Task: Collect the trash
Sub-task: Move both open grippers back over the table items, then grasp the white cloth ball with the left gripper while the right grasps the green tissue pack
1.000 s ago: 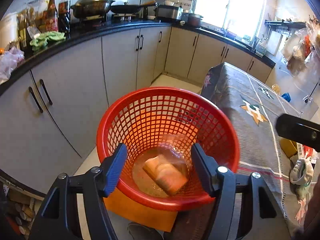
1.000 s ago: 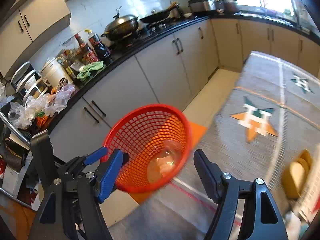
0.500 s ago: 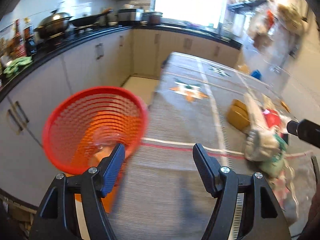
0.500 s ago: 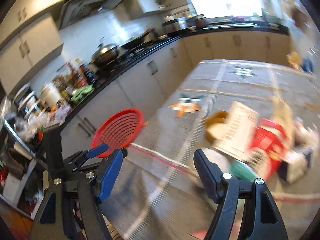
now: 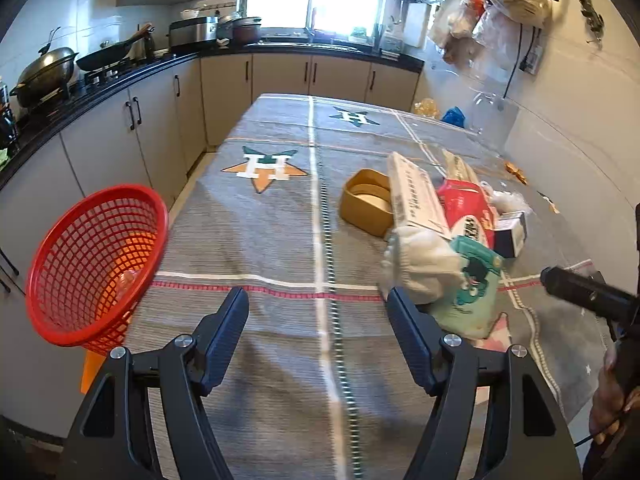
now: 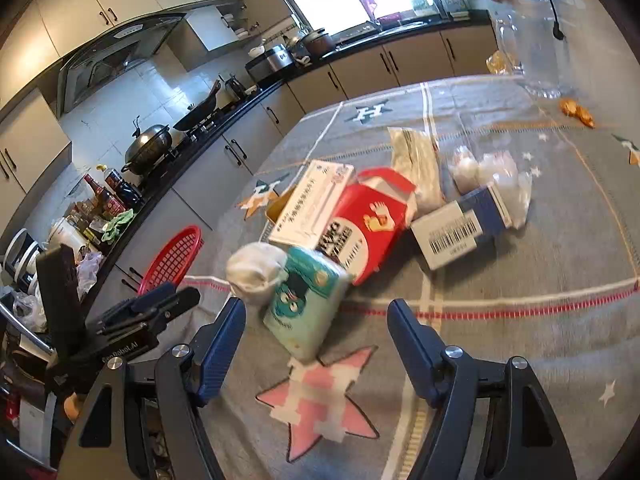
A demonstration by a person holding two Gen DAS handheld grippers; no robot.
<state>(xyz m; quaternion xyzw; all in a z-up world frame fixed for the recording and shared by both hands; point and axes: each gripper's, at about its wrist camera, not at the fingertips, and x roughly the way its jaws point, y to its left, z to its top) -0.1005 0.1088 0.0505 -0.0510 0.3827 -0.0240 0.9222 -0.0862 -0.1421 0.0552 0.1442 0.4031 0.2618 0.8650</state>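
The trash pile sits on the tabletop (image 6: pixel 520 300). The green pack (image 6: pixel 306 304) lies at 12 o'clock from the right hand-held gripper (image 6: pixel 316 330), which is nearer. Its long side points away. Both the right and the left hand-held gripper (image 5: pixel 318 320) are spread wide and empty.

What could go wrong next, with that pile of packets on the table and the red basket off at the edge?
The packets overlap: the white glove leans on the teal tissue pack, which rests against the red carton. Pulling one out may drag or topple its neighbours. The red basket sits past the table's edge, so a dropped item might miss it and land on the floor. Both the left gripper and right gripper are open and empty.
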